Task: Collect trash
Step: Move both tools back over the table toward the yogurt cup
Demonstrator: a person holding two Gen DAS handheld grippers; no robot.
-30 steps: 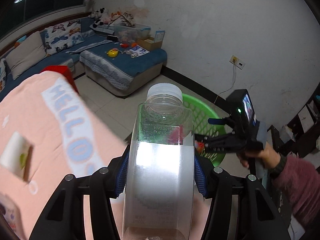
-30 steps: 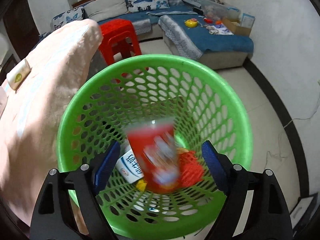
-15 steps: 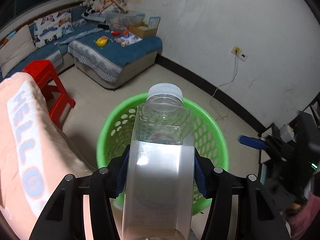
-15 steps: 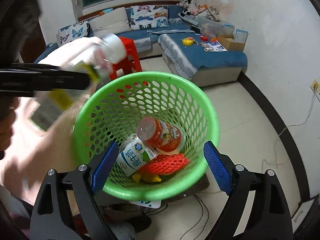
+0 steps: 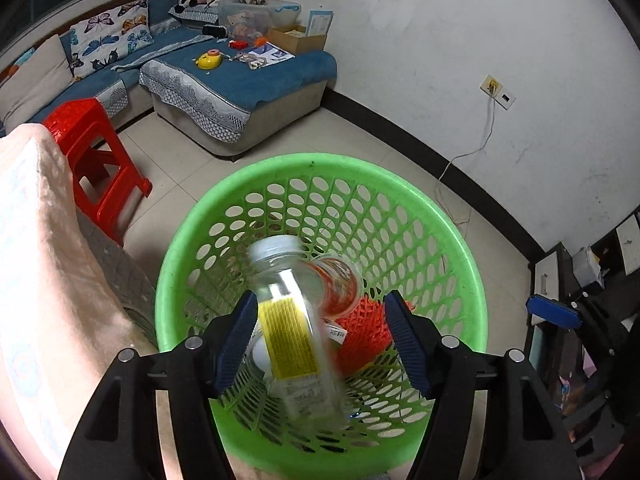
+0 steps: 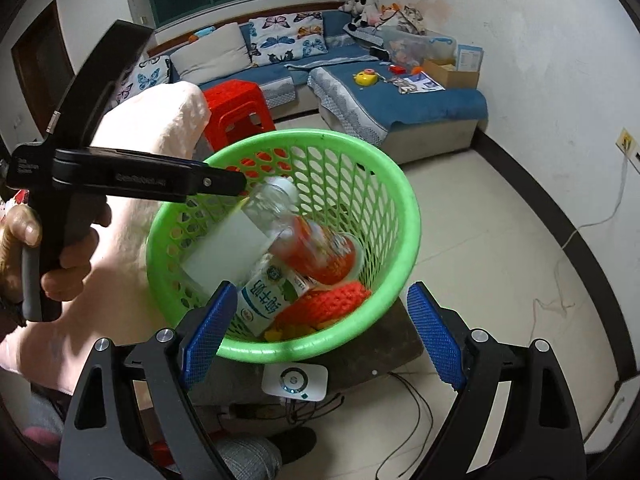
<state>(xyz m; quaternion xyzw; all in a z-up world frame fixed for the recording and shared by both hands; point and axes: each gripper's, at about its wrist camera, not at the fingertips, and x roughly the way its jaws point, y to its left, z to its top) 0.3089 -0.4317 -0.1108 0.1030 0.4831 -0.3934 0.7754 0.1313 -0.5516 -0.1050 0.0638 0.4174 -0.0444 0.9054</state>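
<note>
A green mesh basket [image 5: 320,160] [image 6: 408,216] stands on the floor beside a pink-covered surface. My left gripper [image 5: 322,300] [image 6: 224,182] hangs over it with its jaws opening. A clear bottle with a white cap and yellow label [image 5: 292,320] [image 6: 248,236] drops blurred between them, free of the right pad, cap tilted away. In the basket lie a red-labelled bottle [image 6: 320,252], a white and blue bottle [image 6: 264,300] and red foam netting [image 6: 328,300]. My right gripper [image 6: 322,292] [image 5: 554,316] stands open and empty at the basket's near rim.
A red plastic stool [image 5: 92,152] [image 6: 236,108] stands just behind the basket, next to the pink cloth [image 5: 40,280]. A blue sofa [image 5: 240,80] with toys lines the far wall. A white device [image 6: 296,382] and cables lie on the floor by the basket.
The left gripper swung over the basket, lowered, then opened, and the clear bottle slipped out. The red-labelled bottle landed in the basket and the right gripper drew back from it.
</note>
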